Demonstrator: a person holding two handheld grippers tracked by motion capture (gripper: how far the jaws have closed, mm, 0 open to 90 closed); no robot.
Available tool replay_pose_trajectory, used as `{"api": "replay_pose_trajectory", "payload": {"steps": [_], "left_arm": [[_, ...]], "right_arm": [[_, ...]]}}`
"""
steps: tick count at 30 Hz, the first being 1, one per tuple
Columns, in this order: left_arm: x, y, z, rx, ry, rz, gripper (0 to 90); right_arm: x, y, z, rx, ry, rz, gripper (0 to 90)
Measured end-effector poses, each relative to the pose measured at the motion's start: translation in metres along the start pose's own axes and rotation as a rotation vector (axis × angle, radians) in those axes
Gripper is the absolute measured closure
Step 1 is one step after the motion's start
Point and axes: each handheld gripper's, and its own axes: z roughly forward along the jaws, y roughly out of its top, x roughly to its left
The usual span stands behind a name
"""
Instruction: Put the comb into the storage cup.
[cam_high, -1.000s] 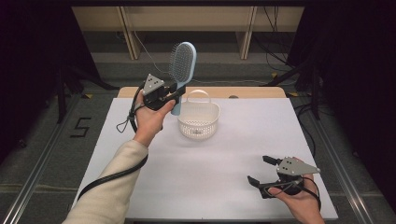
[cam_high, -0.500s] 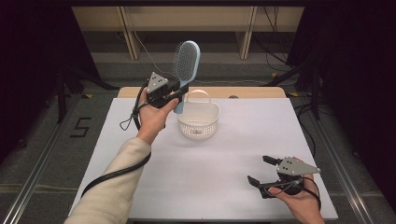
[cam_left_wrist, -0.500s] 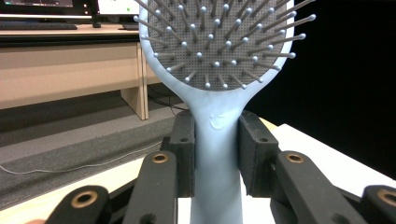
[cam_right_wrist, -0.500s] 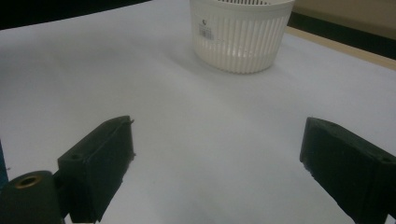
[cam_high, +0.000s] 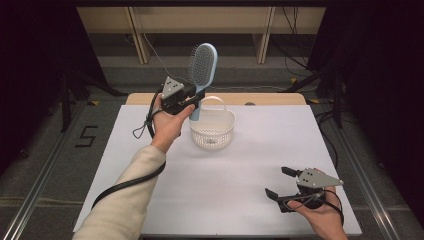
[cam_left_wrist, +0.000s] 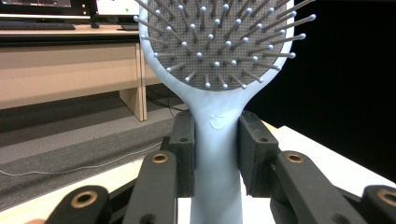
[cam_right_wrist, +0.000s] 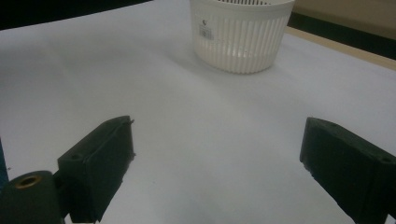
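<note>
The left gripper (cam_high: 192, 102) is clamping the handle of the blue hairbrush (cam_high: 202, 70), holding it upright, head at twelve o'clock, above the white basket (cam_high: 213, 131) on the desk (cam_high: 210, 200). The right gripper (cam_high: 280, 183) is resting released at the desk's five o'clock corner.

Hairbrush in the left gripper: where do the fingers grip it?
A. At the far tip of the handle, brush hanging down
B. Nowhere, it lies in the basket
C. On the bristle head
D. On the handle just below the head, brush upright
D: in the left gripper view both fingers press on the handle of the hairbrush just under its head, which points up.
</note>
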Motion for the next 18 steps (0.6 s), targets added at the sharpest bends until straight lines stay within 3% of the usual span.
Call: {"api": "replay_pose_trajectory", "payload": {"steps": [18], "left_arm": [[-0.003, -0.004, 0.011, 0.012, -0.003, -0.011, 69.5]], "right_arm": [[0.0, 0.0, 0.0, -0.002, 0.0, 0.001, 10.3]]}}
